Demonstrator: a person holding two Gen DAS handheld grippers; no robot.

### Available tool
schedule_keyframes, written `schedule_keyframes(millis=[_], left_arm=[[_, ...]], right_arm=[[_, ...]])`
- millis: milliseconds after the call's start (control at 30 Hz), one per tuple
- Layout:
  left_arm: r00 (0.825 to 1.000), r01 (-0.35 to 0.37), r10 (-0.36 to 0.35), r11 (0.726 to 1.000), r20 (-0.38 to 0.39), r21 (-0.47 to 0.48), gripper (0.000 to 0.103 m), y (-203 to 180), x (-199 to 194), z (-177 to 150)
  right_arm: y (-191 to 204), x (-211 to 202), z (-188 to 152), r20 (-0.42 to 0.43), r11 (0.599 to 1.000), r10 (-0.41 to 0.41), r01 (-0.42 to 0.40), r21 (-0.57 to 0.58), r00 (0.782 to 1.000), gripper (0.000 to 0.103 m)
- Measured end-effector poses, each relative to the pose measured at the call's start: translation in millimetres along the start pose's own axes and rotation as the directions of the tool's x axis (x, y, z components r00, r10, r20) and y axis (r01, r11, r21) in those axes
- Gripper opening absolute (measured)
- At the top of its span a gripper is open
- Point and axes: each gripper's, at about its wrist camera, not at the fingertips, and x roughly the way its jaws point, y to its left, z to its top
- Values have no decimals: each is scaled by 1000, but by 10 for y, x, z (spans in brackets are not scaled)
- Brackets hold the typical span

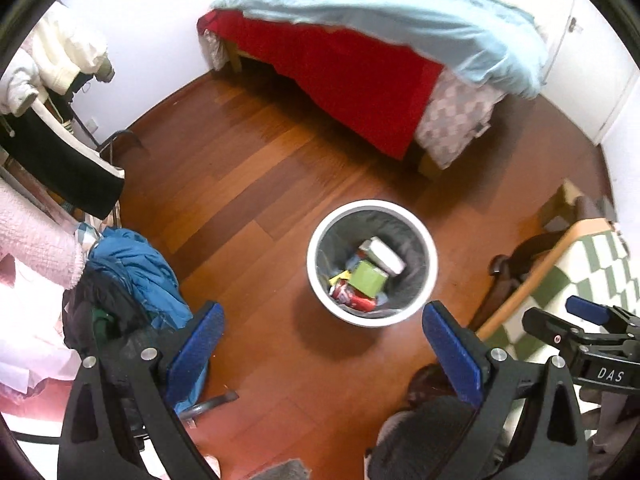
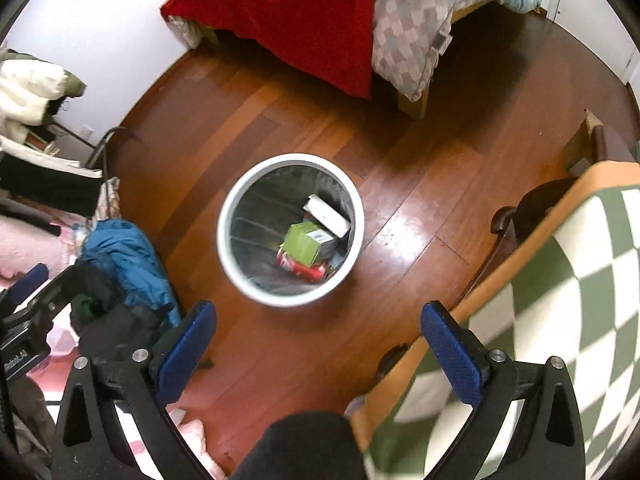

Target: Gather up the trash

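The left gripper (image 1: 322, 354) and the right gripper (image 2: 318, 350) both hang spread wide and empty above the reddish wooden floor (image 1: 248, 184). Beyond them stands the round white waste bin (image 1: 430, 258), already holding a red drink can (image 1: 352, 298), a green carton (image 1: 368, 278) and a white box (image 1: 386, 256). No loose trash shows on the floor, so collecting looks nearly finished.

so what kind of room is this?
Most likely a bedroom at home: a bed with a light blue cover, a pile of clothes at the side, and a small white waste bin on the wooden floor.
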Motion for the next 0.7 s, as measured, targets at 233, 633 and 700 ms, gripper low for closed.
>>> schedule_keyframes(millis=[233, 633, 700], left_arm=[[995, 74, -75, 997, 72, 17, 101, -73, -737, -126], [967, 201, -206, 978, 151, 46, 101, -87, -1774, -312], [964, 212, -217, 976, 155, 48, 101, -75, -1884, -334]], right_arm=[[138, -859, -424, 69, 997, 79, -77, -27, 994, 103], [323, -2287, -963, 176, 976, 206, -190, -106, 963, 103], [345, -2489, -1027, 192, 972, 220, -200, -120, 956, 103]])
